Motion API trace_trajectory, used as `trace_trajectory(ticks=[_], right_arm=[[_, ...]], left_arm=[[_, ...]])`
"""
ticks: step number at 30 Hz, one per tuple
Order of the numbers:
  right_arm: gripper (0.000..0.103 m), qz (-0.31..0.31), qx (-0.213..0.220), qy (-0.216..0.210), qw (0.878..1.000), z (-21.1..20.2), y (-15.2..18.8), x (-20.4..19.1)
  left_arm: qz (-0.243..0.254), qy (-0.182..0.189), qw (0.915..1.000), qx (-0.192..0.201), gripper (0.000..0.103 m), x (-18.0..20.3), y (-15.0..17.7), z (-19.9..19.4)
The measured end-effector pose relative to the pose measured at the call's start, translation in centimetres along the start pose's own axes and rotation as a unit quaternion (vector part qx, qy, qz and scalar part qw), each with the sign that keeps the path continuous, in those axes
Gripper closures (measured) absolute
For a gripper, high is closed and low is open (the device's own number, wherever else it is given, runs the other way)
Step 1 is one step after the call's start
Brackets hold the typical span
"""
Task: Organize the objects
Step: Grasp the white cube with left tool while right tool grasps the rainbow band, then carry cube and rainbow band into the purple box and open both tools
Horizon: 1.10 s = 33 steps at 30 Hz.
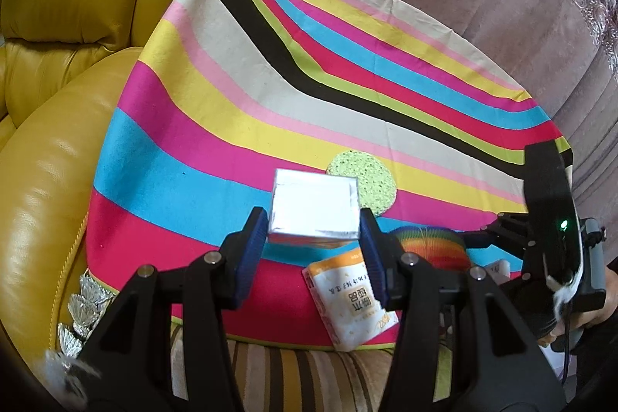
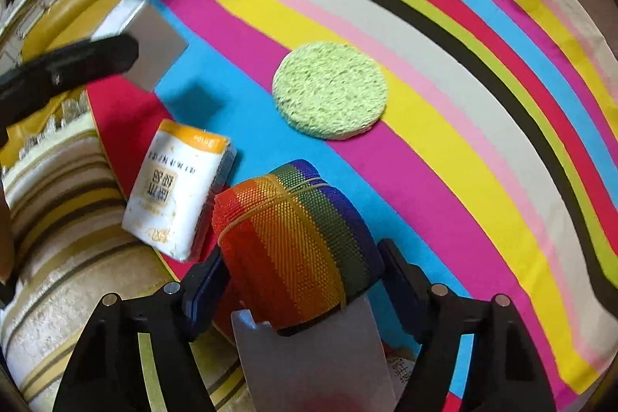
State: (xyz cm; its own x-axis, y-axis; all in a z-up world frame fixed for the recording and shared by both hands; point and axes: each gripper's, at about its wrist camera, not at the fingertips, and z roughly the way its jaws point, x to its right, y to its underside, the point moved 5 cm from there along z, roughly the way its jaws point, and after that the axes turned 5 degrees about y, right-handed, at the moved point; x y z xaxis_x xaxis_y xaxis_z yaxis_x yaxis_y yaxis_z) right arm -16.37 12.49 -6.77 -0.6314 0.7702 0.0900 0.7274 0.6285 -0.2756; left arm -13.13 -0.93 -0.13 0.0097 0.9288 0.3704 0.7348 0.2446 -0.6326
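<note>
On the left side of the striped tabletop [image 1: 216, 126], beside a yellow sofa [image 1: 58, 103], the left gripper [image 1: 314, 232] holds a silver box [image 1: 314, 205] up off the cloth, its fingers [image 1: 255, 230] pressed on both sides of it. Just under the box lies a white tissue pack [image 2: 177, 192], and past it sits a round green sponge [image 2: 330, 89], both flat on the cloth. Further right, the right gripper [image 2: 303, 280] points down over a rainbow roll [image 2: 293, 242] tied with rubber bands. Its fingers [image 2: 401, 280] stand on each side of the roll; I cannot tell if they squeeze it yet. The step looks like picking things up to tidy them. Next, the right fingers need a firm hold on the roll before lifting. The tissue pack touches the roll, so it may get bumped.
</note>
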Motion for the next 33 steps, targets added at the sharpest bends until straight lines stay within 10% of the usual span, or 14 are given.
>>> trace_trajectory(ticks=[10,33], right_arm=[[0.031,0.079,0.062,0.012,0.995,-2.4,1.3,2.4],[0.029,0.083,0.024,-0.027,0.996,-0.4,0.2,1.6]], left_arm=[[0.007,0.005,1.0000,-0.002,0.051,0.8,0.2,-0.1],[0.008,0.009,0.9999,-0.008,0.051,1.1,0.5,0.1]])
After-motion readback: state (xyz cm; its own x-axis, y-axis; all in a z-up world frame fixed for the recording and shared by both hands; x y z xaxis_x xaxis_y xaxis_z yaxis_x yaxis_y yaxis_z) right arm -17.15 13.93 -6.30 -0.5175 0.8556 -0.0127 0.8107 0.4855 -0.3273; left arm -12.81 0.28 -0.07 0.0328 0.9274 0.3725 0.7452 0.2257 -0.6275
